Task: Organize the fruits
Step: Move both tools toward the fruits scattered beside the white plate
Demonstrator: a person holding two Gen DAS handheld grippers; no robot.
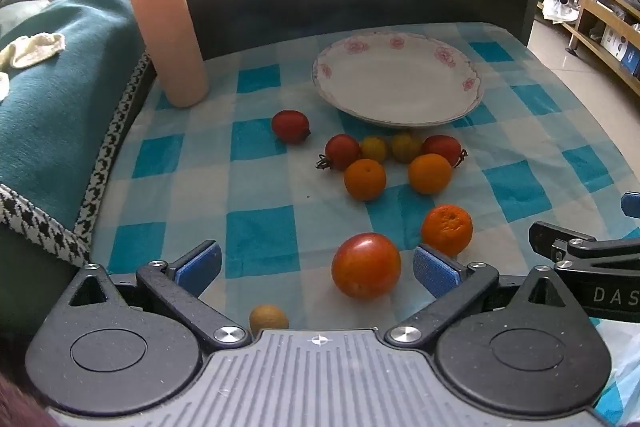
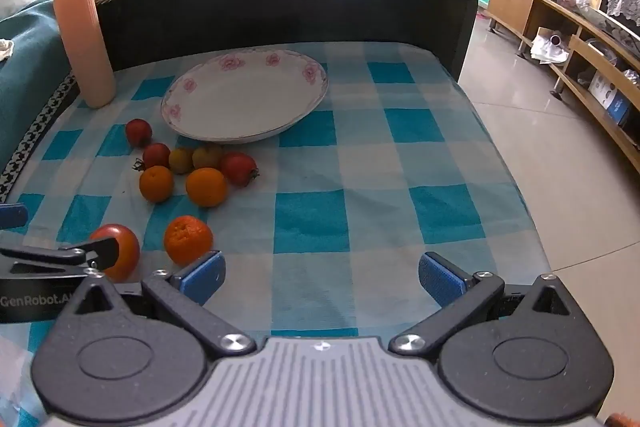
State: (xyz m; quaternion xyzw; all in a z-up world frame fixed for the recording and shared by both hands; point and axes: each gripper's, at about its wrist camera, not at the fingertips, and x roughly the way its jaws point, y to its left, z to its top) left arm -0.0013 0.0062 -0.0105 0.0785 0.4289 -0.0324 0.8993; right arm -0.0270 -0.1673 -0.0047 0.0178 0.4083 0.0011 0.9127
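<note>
A white round plate with pink flowers (image 1: 398,79) is sitting on a blue and white checked cloth (image 1: 260,203), and nothing is lying in it. All the fruit is lying on the cloth, on the near side of the plate.

Just in front of the plate a little bunch is crowding together: a small red tomato with a dark stem (image 1: 341,151), two small yellow fruits (image 1: 374,148), another small red tomato (image 1: 443,148) and two smooth round oranges (image 1: 365,179). One dark red tomato (image 1: 290,126) is sitting alone, off to the left of the plate's front edge. A bumpy orange mandarin (image 1: 447,229) is lying further from the plate than the bunch.

The left gripper (image 1: 318,269) is holding its blue pads wide apart. A big orange-red tomato (image 1: 366,265) is sitting between them, nearer the right pad, and it is not being squeezed. A small tan fruit (image 1: 268,319) is peeking out right by the gripper body.

The right gripper (image 2: 322,277) is also spread wide, with only cloth between its pads, and its left pad is just beside the mandarin.

A tall pink ribbed cylinder (image 1: 166,27) is standing upright to the left of the plate.
</note>
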